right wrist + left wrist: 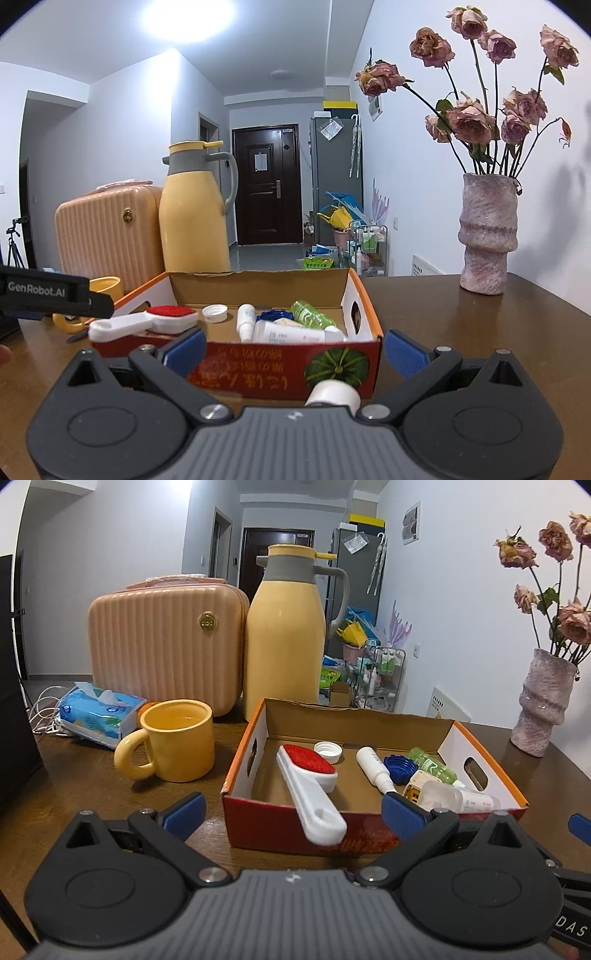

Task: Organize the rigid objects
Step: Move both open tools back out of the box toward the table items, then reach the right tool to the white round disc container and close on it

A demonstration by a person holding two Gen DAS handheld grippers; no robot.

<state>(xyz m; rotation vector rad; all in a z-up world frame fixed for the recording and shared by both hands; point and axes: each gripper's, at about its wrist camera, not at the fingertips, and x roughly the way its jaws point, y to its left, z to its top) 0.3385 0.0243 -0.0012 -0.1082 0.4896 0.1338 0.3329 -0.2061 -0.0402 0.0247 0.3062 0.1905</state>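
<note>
I see one cardboard box [373,823] on the brown table [74,775], and I count the things inside. There is one lint brush [310,779] with a red pad; it leans on the near wall of the box and its white handle sticks out over this wall. There are two loose caps, one white cap [328,751] at the far wall and one blue cap [400,769] more to the right. There is one white spray bottle [373,766], one green bottle [432,766] and one clear bottle [458,797], all in the right half of the box. One white roll [334,393] lies on the table outside, touching the near wall.

My left gripper [291,812] is spread wide and holds nothing. My right gripper [293,349] is also spread wide and empty, in front of the box.

Behind the box, near the far edge, stand one yellow mug [177,742], one yellow thermos jug [284,638], one pink case [162,646], one tissue pack [98,709], and one vase [485,236] of dried roses.
</note>
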